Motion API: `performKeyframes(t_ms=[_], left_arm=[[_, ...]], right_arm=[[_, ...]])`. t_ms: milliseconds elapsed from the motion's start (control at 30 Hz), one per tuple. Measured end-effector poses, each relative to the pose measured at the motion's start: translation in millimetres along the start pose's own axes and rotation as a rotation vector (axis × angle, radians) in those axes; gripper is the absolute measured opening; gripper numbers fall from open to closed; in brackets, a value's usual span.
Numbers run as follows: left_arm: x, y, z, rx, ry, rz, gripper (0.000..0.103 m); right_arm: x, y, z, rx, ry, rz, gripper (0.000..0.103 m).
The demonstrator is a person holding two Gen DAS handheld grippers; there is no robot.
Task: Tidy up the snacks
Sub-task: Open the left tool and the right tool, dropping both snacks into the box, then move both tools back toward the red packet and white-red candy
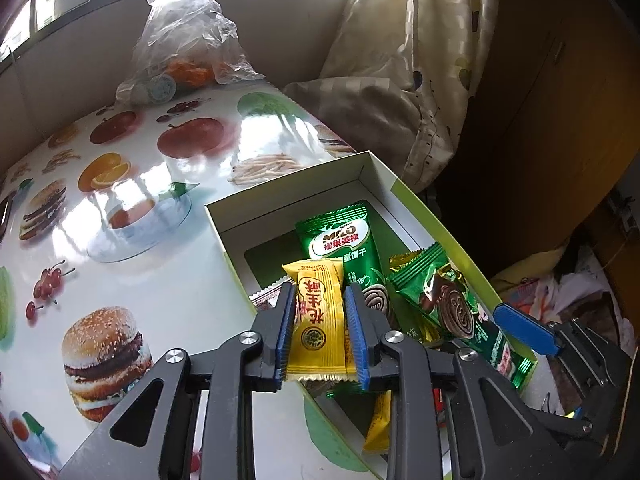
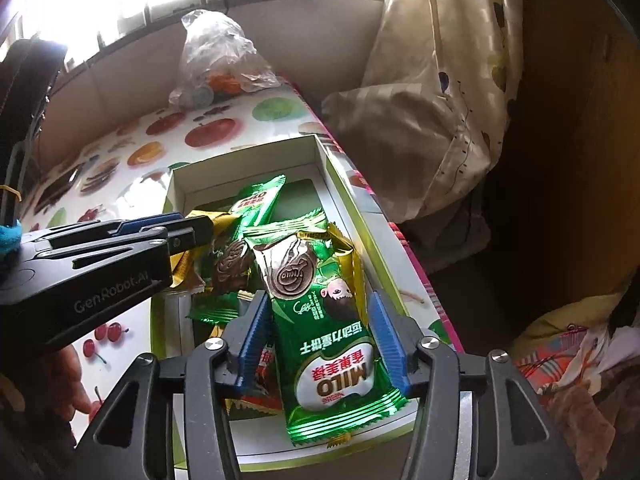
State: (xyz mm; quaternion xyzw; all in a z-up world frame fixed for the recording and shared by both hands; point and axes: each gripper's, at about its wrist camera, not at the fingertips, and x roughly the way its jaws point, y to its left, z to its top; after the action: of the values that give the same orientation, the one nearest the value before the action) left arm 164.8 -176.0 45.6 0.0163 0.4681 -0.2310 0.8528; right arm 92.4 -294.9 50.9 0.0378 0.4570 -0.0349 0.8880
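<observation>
Fruit-print table (image 1: 168,292), shiny green Milo packets (image 2: 332,344)

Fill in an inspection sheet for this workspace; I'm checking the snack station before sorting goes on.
Surface: table with a glossy fruit-and-burger print cover.
Job's things: open cardboard box at the table edge, holding several green Milo packets and some yellow ones.
Clutter: clear plastic bag with orange contents at the far end of the table.
Grippers: left tongs grip a yellow snack packet over the box; right tongs are open astride a Milo packet lying in the box, pads clear of it.
Cables: nothing seen.
Surroundings: patterned curtain, window behind, wooden cabinet.
</observation>
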Motion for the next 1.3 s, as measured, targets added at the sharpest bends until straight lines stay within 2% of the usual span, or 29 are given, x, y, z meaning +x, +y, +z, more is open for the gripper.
performKeyframes(t_ms=[67,600,933,1300], left_arm=[[-1.6,-0.1,-0.8,-0.003,-0.003,-0.003,0.035],[-24.7,-0.9,-6.7,-0.008,-0.058,0.005,0.036],[-54.8,1.9,-18.8,0.005,-0.141,0.084,0.036],[-79.7,11.3,-38.3,-0.009,-0.183,0.129,0.036]], right_arm=[[-0.9,-0.5,-0.1,0.004,-0.005,0.002,0.054],[-13.2,1.4,-2.6,0.009,-0.046,0.021,0.057],[-26.3,5.7,-5.6,0.008,-0.097,0.043,0.06],[-37.5,17.5,-9.6,0.007,-0.131,0.067,0.06]])
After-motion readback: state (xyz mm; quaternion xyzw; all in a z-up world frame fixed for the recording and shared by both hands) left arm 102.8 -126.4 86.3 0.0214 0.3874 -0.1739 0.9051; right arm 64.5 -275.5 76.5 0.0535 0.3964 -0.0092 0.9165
